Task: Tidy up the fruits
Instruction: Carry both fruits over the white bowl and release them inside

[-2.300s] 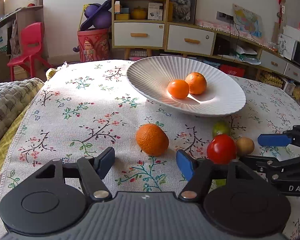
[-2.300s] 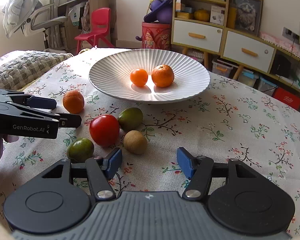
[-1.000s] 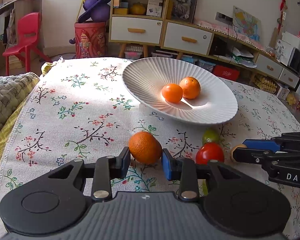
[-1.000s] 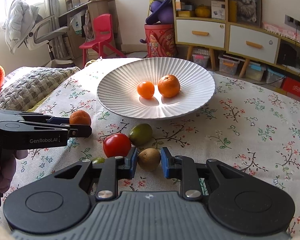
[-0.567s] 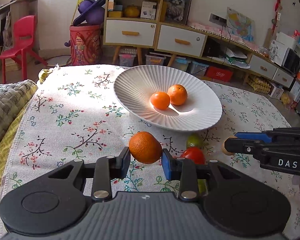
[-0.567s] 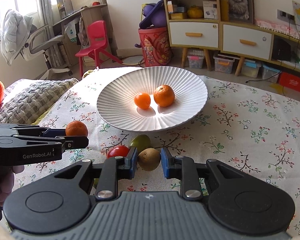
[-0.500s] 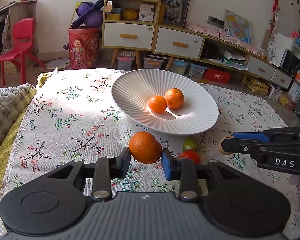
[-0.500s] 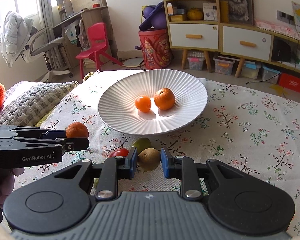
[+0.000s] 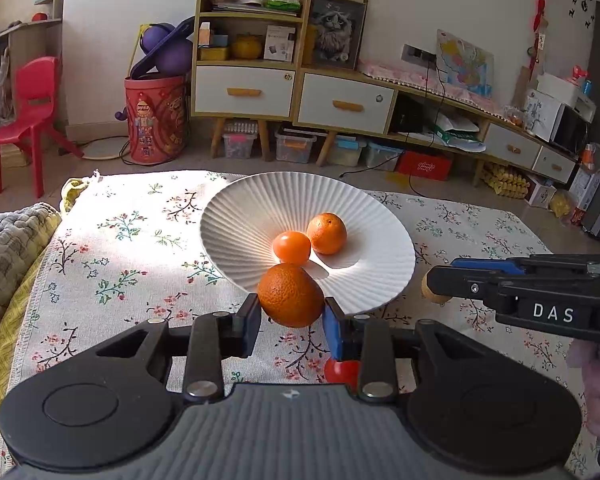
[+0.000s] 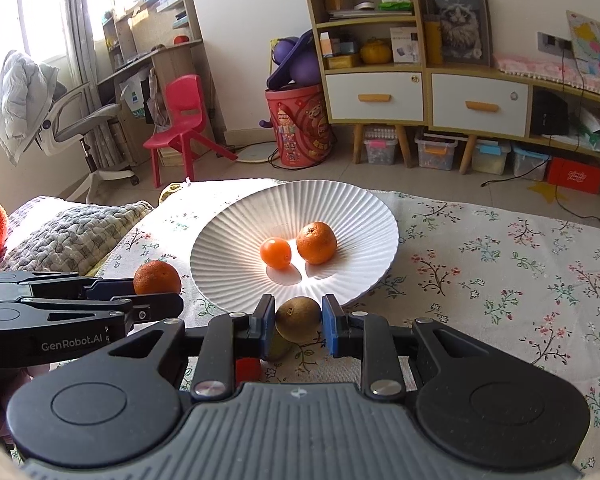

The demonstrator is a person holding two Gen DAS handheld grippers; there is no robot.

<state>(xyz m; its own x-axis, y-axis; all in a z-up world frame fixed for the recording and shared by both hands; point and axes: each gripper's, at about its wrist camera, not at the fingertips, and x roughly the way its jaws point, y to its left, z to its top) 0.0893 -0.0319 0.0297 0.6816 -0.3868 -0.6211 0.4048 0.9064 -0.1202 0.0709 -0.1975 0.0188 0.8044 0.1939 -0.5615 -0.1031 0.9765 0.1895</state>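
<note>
My left gripper (image 9: 291, 314) is shut on an orange (image 9: 290, 294) and holds it in the air at the near rim of the white ribbed plate (image 9: 240, 216). My right gripper (image 10: 299, 322) is shut on a brown kiwi (image 10: 298, 318), raised just before the plate's near rim (image 10: 228, 224). Two oranges (image 9: 309, 236) lie in the plate. A red tomato (image 9: 340, 370) and a green fruit (image 10: 278, 350) lie on the cloth below the grippers, mostly hidden. The left gripper with its orange also shows in the right wrist view (image 10: 156, 278).
The floral tablecloth (image 9: 112, 264) covers the table. A knitted blanket (image 10: 68, 232) lies at the left edge. Shelves, drawers, a red chair (image 9: 24, 116) and a red bin stand behind the table.
Both grippers closed on their fruit, the left on the orange and the right on the kiwi, then lifted them off the cloth and moved them toward the plate.
</note>
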